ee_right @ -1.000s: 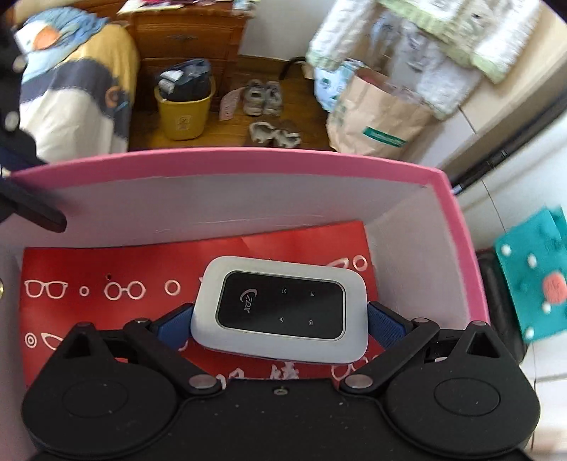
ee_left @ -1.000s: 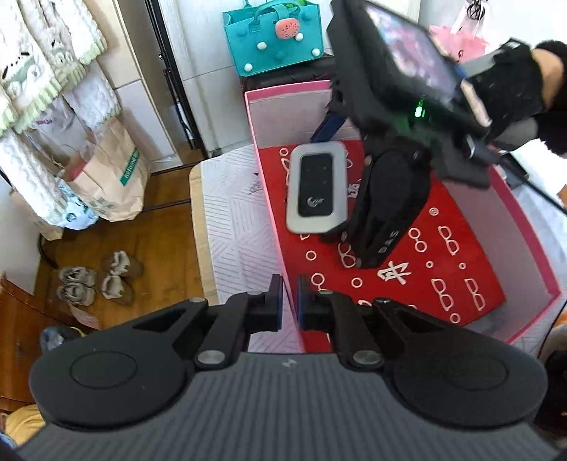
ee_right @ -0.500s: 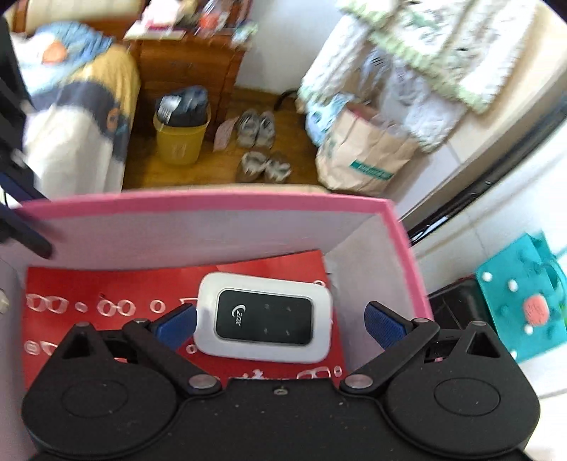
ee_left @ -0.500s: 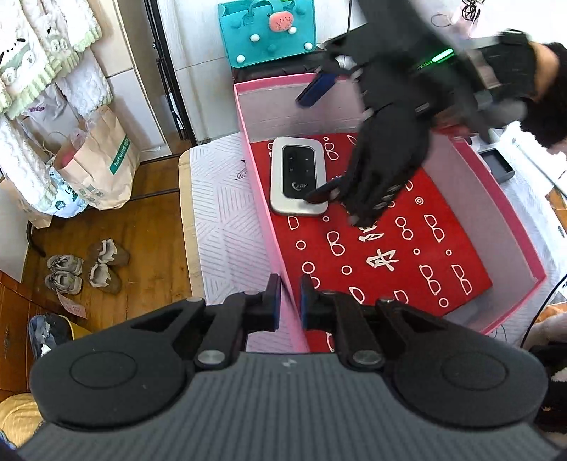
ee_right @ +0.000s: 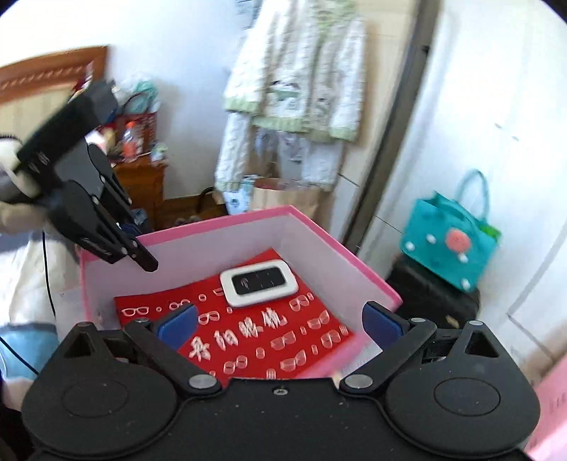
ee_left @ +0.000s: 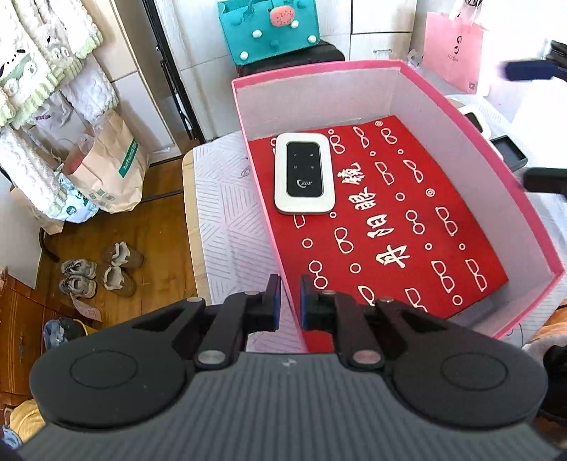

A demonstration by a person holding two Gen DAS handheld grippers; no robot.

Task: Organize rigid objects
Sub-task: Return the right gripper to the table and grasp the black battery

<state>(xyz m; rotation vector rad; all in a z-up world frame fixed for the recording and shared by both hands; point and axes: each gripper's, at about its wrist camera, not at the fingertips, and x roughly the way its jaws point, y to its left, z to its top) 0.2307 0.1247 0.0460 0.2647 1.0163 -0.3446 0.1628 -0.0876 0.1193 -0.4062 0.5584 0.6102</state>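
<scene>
The white pocket Wi-Fi router (ee_left: 304, 178), black-faced, lies flat on the red printed liner (ee_left: 382, 227) inside the pink box (ee_left: 475, 131), in the upper left part of the box floor in the left wrist view. It sits close to the box's left wall and near the far wall (not touching either, as far as the view shows). Nothing rests on it and no gripper touches it. In the right wrist view the same router (ee_right: 258, 282) appears at centre frame, towards the far corner of the box.

The left gripper (ee_left: 287, 305) sits at the lower centre of its own view, its jaws nearly closed with the box's near-left wall running up between the blue pads. Whether the pads actually press on the wall cannot be told. In the right wrist view this gripper shows at the left of the frame, over the box's left rim.

The right gripper (ee_right: 280, 324) stands wide open and empty, above the near edge of the box; its blue pads frame the liner. Its fingertips (ee_left: 524, 69) show blurred at the right edge of the left wrist view, clear of the box.

The box rests on a white patterned cover (ee_left: 226, 212). Beyond, at upper frame, a teal felt bag (ee_left: 269, 28) sits on a dark case; a brown paper bag (ee_left: 106, 163) and shoes (ee_left: 102, 269) are on the wooden floor at left.
</scene>
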